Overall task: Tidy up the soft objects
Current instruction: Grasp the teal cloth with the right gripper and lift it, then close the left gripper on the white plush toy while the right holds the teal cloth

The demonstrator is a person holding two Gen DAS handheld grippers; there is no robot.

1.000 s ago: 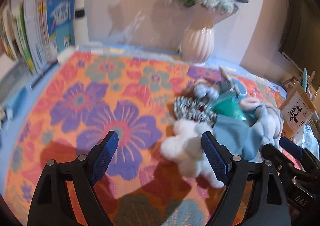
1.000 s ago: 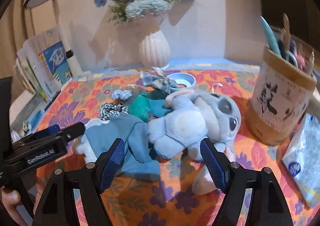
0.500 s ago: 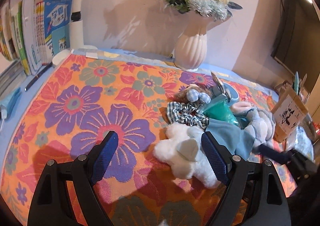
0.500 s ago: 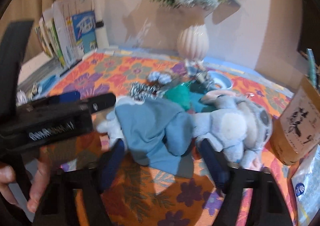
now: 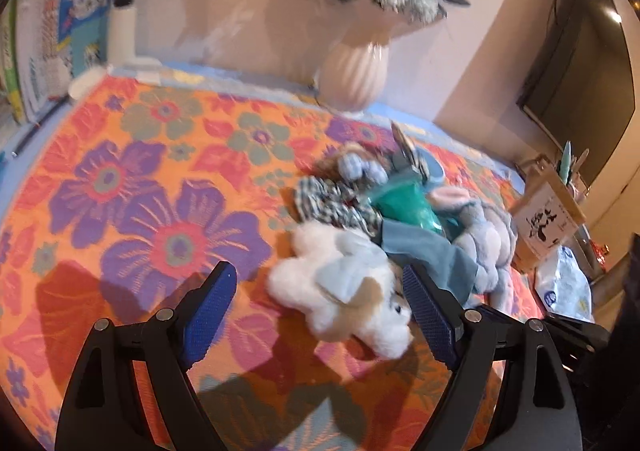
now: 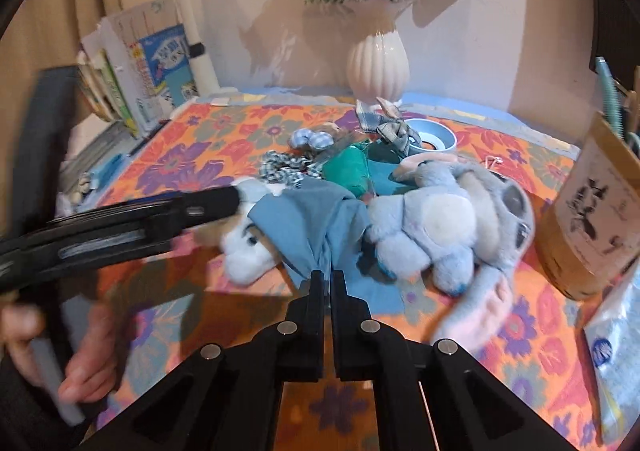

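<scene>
A pile of soft things lies on the flowered cloth (image 5: pixel 140 179). A white plush dog (image 5: pixel 344 291) lies at the front; it also shows in the right wrist view (image 6: pixel 244 251). A blue cloth (image 6: pixel 312 219) drapes over it. A grey-blue plush (image 6: pixel 448 219), a teal pouch (image 6: pixel 348 171) and a checked fabric piece (image 6: pixel 284 169) lie behind. My left gripper (image 5: pixel 320 315) is open, its jaws either side of the white dog. My right gripper (image 6: pixel 329 283) is shut on the blue cloth's front edge.
A white vase (image 6: pixel 378 63) with flowers stands at the back. Books (image 6: pixel 152 63) lean at the left. A brown pen holder (image 6: pixel 592 211) and a tissue pack (image 6: pixel 616 355) stand at the right. A grey bowl (image 6: pixel 432 137) sits behind the pile.
My right gripper has closed onto the blue cloth's edge. My left gripper has moved closer to the white dog and stays open.
</scene>
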